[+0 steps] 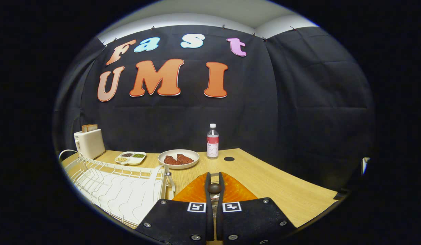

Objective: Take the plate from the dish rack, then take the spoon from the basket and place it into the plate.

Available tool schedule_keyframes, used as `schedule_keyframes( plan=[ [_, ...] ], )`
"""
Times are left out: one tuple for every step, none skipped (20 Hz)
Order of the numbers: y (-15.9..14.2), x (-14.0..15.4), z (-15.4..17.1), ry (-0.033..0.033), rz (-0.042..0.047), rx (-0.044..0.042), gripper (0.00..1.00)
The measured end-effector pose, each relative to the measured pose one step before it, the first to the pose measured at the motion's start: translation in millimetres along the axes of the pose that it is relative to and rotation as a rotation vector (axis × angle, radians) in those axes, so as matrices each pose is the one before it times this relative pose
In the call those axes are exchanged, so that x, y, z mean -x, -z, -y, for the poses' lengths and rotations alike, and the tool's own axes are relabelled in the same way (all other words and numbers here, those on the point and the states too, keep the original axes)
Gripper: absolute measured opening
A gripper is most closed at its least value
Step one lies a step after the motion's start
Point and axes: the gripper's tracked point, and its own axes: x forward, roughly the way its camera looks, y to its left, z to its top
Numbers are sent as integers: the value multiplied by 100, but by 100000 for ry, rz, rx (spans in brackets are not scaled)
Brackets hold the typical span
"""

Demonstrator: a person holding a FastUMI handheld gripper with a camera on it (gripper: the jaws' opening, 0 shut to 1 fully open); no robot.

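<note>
Gripping a spoon (214, 188) between nearly closed fingers, gripper (214, 182) hung over orange plate (197, 192) at table's (282, 190) near edge; dish rack (118, 187) alongside

Orange plate (197, 194) flat on table, white dish rack (118, 187) beside

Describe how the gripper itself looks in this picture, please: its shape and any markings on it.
The gripper has two narrow, upright fingers rising from two wide, flat carriage plates. Each plate carries a square black-and-white fiducial marker near the inner edge, and round metal screw heads sit at the corners. No cable and no sleeve can be seen.
</note>
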Motion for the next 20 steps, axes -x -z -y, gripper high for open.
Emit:
schedule_keyframes(
  plan=[
    [-794,360,228,238,914,1090,3],
    [-869,495,262,100,1277,943,3],
    [-926,554,223,-247,1488,-110,3],
    [-933,760,106,-573,1221,-656,3],
    [-946,987,143,-547,1070,-604,3],
    [-871,985,49,-548,1121,-340,2],
    [-766,995,29,-705,823,-269,2],
    [-659,1136,-152,-958,568,-522,2],
    [-765,1268,-311,-1357,767,-315,2],
    [-658,1305,-377,-1117,891,353,2],
    [-479,1230,-210,-924,645,677,2],
    [-487,1343,-497,-1254,542,220,2],
    [-365,1421,-725,-1705,158,-487,2],
    [-63,1467,-1015,-2329,170,-1142,2],
    [-43,1375,-1194,-2787,87,-769,2],
    [243,1191,-1380,-2899,-44,81,2],
    [457,985,-1195,-2273,-323,378,2],
    [329,872,-1289,-2659,167,27,2],
    [466,760,-1309,-2773,-268,-261,2],
    [776,680,-1292,-2491,-1002,-632,2]
  ],
)
